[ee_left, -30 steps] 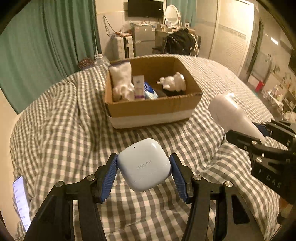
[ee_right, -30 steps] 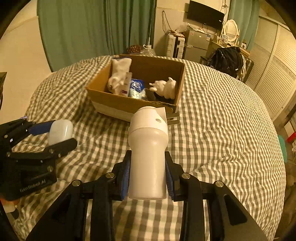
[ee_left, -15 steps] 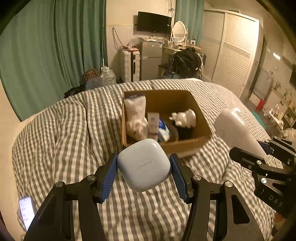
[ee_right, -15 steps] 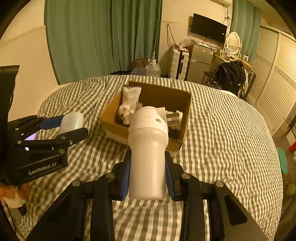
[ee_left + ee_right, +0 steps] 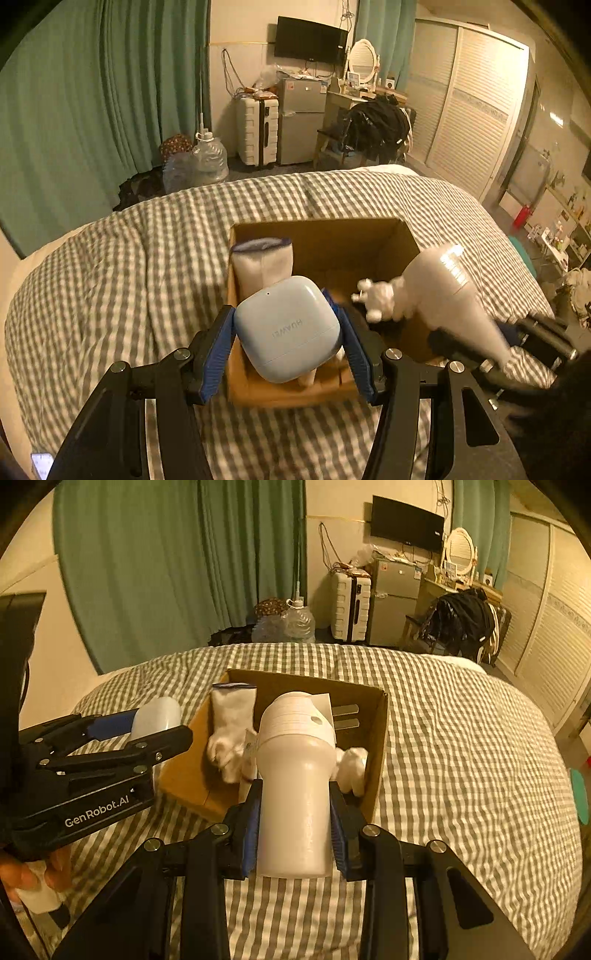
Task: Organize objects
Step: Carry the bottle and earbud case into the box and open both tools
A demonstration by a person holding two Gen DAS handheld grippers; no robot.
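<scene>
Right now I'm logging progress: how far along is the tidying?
Done: a white pouch and a white figurine lie in the cardboard box. In hand: left tool grips the blue earbud case, right tool the white bottle. Left: dropping both in.

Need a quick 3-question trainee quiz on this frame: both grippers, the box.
1. True or false: the left gripper is shut on the pale blue rounded earbud case.
2. What does the right gripper hold? A) phone B) white plastic bottle C) sock
3. Fill in: the brown cardboard box sits on a grey-and-white ____ bedspread.

Key: 1 true; 2 B; 3 checked.
</scene>
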